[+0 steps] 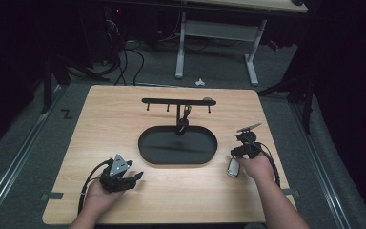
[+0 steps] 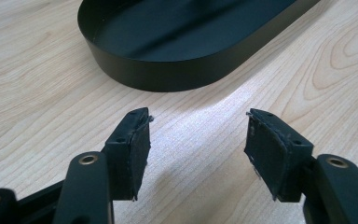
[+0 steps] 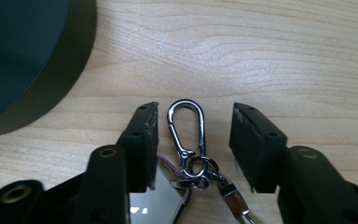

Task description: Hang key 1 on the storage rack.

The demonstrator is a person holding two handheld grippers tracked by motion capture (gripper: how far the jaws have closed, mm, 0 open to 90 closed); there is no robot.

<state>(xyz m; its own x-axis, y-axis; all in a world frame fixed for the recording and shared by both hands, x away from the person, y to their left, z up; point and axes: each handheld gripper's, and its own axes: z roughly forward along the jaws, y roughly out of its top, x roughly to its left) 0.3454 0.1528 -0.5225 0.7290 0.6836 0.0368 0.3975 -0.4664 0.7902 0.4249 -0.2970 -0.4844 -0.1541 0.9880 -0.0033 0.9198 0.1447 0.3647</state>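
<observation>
Spread right gripper (image 3: 193,140) jaws straddle the key ring (image 3: 186,135) near the table's (image 1: 124,119) right edge; next, pinch its clasp.

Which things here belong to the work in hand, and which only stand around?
In the work:
- silver metal carabiner keychain, lying between the open pads of the right tool
- black metal hook rack
- black oval metal tray

Standing around:
- left tool, open and empty
- white desk frame behind the wooden table
</observation>
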